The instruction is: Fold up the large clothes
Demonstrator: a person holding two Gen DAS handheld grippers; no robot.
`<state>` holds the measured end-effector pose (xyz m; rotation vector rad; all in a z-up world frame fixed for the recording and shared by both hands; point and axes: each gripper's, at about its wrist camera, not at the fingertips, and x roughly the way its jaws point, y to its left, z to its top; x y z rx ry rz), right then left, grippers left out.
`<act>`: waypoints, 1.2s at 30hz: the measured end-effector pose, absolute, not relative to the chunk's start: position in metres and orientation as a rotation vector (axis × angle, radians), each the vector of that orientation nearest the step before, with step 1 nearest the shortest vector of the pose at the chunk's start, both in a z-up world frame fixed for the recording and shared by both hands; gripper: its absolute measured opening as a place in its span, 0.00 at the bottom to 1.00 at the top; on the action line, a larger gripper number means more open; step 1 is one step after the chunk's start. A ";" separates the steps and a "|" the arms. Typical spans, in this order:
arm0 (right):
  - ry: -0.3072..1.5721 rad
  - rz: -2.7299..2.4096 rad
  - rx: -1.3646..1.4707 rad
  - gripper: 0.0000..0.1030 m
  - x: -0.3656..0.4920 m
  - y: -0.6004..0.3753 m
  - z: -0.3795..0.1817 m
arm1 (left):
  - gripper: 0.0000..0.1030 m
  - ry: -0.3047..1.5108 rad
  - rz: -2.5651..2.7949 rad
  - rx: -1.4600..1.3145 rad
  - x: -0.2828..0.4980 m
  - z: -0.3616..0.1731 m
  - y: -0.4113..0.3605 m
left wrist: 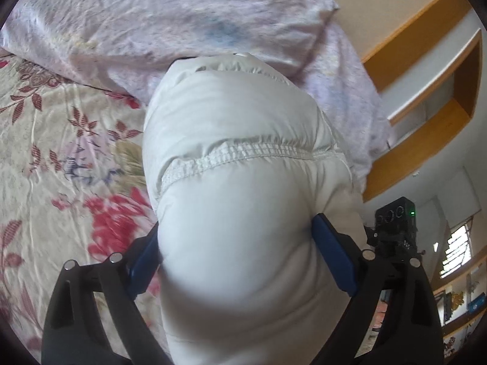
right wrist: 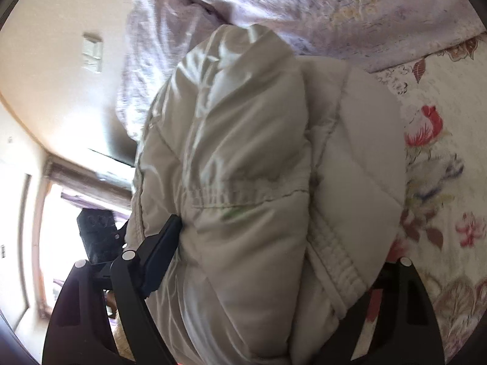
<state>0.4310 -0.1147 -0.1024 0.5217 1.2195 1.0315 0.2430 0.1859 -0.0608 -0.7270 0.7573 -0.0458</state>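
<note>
A puffy white padded jacket (left wrist: 231, 115) fills the middle of the left wrist view, bunched into a thick roll with a gathered seam across it. My left gripper (left wrist: 236, 231) stands wide, both blue pads (left wrist: 334, 258) pressed against the roll's sides. In the right wrist view the same jacket (right wrist: 249, 121) bulges between the jaws of my right gripper (right wrist: 283, 243). Its left fingertip (right wrist: 170, 231) digs into the fabric, while its right finger is mostly hidden behind an elastic hem. The jacket hangs over the bed.
A floral bedsheet (left wrist: 61, 152) (right wrist: 441, 182) lies under the jacket. A crumpled lilac quilt (left wrist: 152, 15) (right wrist: 304, 0) sits beyond it. A wooden wall shelf (left wrist: 426, 91) is at the right. A black device (left wrist: 395, 222) (right wrist: 94, 231) with a green light shows beside each gripper.
</note>
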 end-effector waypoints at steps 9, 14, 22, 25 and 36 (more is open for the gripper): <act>1.062 0.774 0.328 0.91 0.406 -0.147 -0.066 | 0.92 0.733 0.123 -0.508 0.227 -0.035 0.182; 0.815 0.662 0.214 0.78 0.372 -0.167 -0.024 | 0.93 0.693 0.220 -0.374 0.214 -0.014 0.172; 0.635 0.658 -0.127 0.41 0.332 -0.086 -0.013 | 0.94 0.710 0.236 -0.182 0.221 -0.008 0.126; 0.657 0.637 -0.187 0.40 0.336 -0.075 -0.029 | 0.96 0.734 0.244 -0.125 0.229 -0.015 0.116; 0.772 0.600 -0.224 0.40 0.351 -0.069 -0.073 | 0.98 0.824 0.176 -0.211 0.250 -0.048 0.116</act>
